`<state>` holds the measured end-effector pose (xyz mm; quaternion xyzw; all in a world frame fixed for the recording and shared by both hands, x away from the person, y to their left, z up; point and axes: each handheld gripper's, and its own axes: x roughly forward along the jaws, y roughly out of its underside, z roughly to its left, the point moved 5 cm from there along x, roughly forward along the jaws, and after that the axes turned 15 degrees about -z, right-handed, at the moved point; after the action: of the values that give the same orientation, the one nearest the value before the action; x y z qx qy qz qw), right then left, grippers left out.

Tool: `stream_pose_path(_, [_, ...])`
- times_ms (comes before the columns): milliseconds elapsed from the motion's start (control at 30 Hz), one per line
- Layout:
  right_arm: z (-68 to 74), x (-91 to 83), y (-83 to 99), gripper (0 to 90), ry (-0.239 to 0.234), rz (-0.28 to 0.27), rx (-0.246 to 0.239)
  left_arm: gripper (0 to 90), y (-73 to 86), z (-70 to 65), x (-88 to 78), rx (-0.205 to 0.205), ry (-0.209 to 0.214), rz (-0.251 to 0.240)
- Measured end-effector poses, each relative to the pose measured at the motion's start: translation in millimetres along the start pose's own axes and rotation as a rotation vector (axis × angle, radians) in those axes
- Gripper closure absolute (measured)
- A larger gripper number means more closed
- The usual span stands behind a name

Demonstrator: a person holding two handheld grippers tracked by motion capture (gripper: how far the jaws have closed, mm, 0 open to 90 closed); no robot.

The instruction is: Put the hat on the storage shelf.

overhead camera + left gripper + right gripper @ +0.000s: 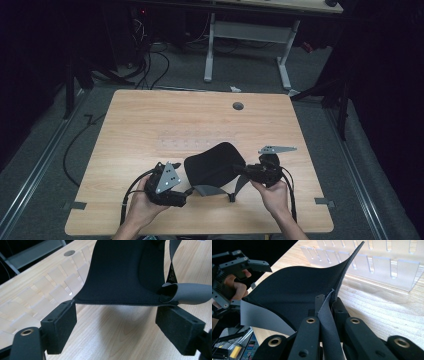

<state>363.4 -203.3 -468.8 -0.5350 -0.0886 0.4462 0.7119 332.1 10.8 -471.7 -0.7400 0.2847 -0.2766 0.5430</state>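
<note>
Right gripper (329, 302) clamped on the edge of a black pad (212, 162), jaws pressed tight with a grey strap (325, 322) pinched between them. Left gripper (117, 322) spread wide, jaws well apart on either side of the pad's near edge, touching nothing that can be made out. Pad lifted off the table (150, 115) between both grippers, edge sagging above the wood. Grey flap (192, 293) curling by the left gripper's far jaw. Small label on the strap (171, 275), writing too fine to read. Clear slotted rack (372, 263) lying flat just beyond the pad. Bare wood all round; round hole (238, 106) near the far edge. Hands near the front edge.
</note>
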Motion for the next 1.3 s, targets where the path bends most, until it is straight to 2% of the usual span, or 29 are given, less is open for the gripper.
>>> stream_pose_path(233, [0.1,3.3,1.2,85.9,0.006,0.024,0.006,17.7,0.8,-0.5,0.7,0.021,0.006,0.008])
stream_pose_path(333, [0.2,5.0,1.3,85.9,0.003,0.028,0.007,20.9,2.3,-0.5,1.3,0.026,0.000,-0.001])
stream_pose_path(500, [1.7,7.7,1.3,85.8,0.002,0.034,0.016,24.9,2.9,-1.8,0.9,0.026,0.011,-0.002])
stream_pose_path(767, [3.0,9.9,0.6,85.8,-0.004,0.035,0.017,26.1,0.7,0.6,1.4,0.020,0.003,-0.011])
stream_pose_path(833, [3.5,11.0,0.5,85.8,-0.003,0.043,0.016,26.2,2.3,1.4,1.4,0.035,0.003,0.001])
stream_pose_path(1133, [7.2,12.6,-0.7,85.7,-0.007,0.052,0.008,27.5,8.1,5.5,2.9,0.048,-0.016,0.013])
stream_pose_path(1200, [7.5,13.2,-0.8,85.8,-0.007,0.059,0.006,28.0,11.0,6.0,2.8,0.070,-0.019,0.017])
stream_pose_path(1300, [8.5,13.2,-2.2,85.7,-0.005,0.058,0.009,28.5,13.0,5.7,2.7,0.082,-0.016,0.021])
